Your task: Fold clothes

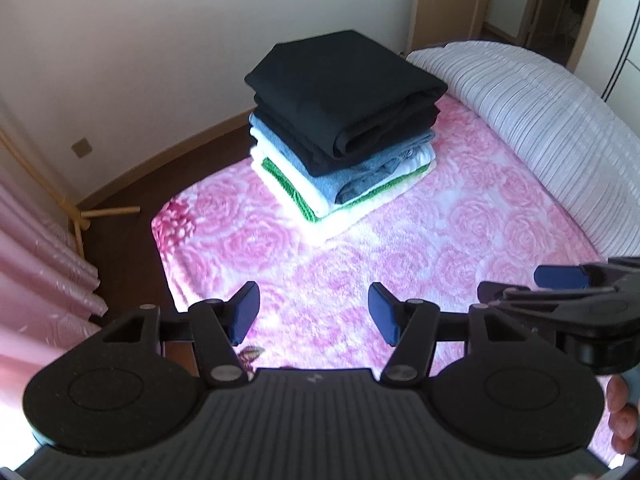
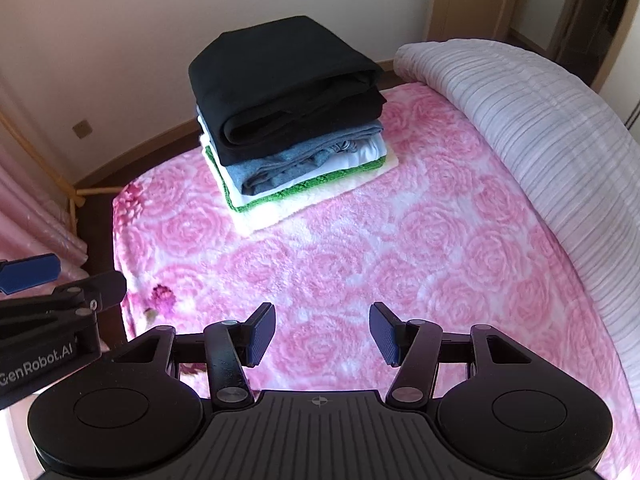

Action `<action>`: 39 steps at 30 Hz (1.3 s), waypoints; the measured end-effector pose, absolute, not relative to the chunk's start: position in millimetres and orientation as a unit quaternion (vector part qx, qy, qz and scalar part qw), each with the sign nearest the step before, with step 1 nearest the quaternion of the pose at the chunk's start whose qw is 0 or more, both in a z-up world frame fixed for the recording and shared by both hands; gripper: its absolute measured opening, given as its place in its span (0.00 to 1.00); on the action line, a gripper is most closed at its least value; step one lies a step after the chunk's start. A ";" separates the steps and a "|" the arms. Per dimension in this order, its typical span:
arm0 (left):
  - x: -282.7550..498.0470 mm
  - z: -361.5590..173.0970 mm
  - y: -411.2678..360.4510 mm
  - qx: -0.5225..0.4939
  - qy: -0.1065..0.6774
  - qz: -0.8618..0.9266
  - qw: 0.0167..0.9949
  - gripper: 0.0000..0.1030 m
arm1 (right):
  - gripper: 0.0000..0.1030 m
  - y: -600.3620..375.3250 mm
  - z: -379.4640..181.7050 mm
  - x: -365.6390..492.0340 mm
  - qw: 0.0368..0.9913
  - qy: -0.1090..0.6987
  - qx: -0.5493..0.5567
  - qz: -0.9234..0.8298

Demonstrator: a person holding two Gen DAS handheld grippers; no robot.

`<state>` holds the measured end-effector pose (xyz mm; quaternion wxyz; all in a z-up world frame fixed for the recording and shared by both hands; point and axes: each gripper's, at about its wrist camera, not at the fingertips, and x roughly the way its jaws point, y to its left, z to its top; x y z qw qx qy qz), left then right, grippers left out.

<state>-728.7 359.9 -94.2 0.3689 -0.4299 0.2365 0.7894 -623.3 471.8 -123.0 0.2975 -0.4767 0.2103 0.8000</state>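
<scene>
Left gripper (image 1: 314,312): jaws apart, blue ribbed pads (image 1: 242,316) with nothing between them, only blanket below. Right gripper (image 2: 322,334): same, jaws spread wide, nothing held. Both point down at the bed from the near side and sit side by side; each shows in the other's camera, the right one at the right edge of the left view, the left one at the left edge of the right view. Part of a hand (image 1: 622,416) shows at the lower right of the left view.

Bed is covered by a fluffy pink blanket with a rose pattern (image 2: 400,248). The near and middle part of the blanket in front of the grippers is bare.

Clothes: one neat stack of folded garments (image 1: 344,128) near the far left corner of the bed, close to the far edge, well apart from both grippers. Top to bottom:
- thick black folded garment (image 2: 284,76), the largest, folded edge facing the cameras
- blue-grey folded garment (image 2: 288,164)
- white folded garment (image 2: 368,152)
- green knitted piece (image 2: 280,196), only its edge visible
- cream fleecy piece (image 2: 272,216) at the bottom, sticking out past the stack toward the cameras

A pale striped quilted cover (image 1: 540,128) lies rolled along the right edge of the bed, just beside the stack's right corner; can't tell if they touch.

Off the bed on the left: pink curtain (image 1: 36,248), dark wooden floor (image 1: 120,196), light wall with a small socket plate (image 1: 81,147).
</scene>
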 end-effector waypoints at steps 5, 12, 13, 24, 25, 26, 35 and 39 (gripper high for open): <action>-724.9 -102.7 365.1 -0.448 0.232 0.791 0.346 0.55 | 0.54 488.0 -130.2 -625.8 0.284 0.192 -0.489 0.802; -721.8 -105.6 376.2 -0.452 0.218 0.800 0.329 0.55 | 0.54 501.4 -135.1 -626.0 0.271 0.174 -0.498 0.805; -721.3 -105.8 378.0 -0.452 0.216 0.802 0.327 0.55 | 0.54 502.6 -135.6 -625.5 0.268 0.174 -0.498 0.806; -716.5 -112.7 395.0 -0.451 0.225 0.803 0.317 0.55 | 0.54 517.8 -140.3 -623.7 0.259 0.175 -0.495 0.810; -716.4 -114.1 395.9 -0.452 0.226 0.803 0.315 0.55 | 0.54 519.4 -141.1 -623.5 0.259 0.177 -0.495 0.810; -716.3 -115.5 396.7 -0.453 0.227 0.803 0.313 0.55 | 0.54 520.8 -142.0 -623.3 0.258 0.178 -0.495 0.810; -719.5 -122.4 403.2 -0.446 0.242 0.806 0.305 0.55 | 0.54 526.5 -148.0 -626.4 0.251 0.182 -0.499 0.809; -722.2 -124.1 403.4 -0.441 0.245 0.809 0.303 0.55 | 0.54 526.3 -148.3 -630.9 0.246 0.184 -0.499 0.811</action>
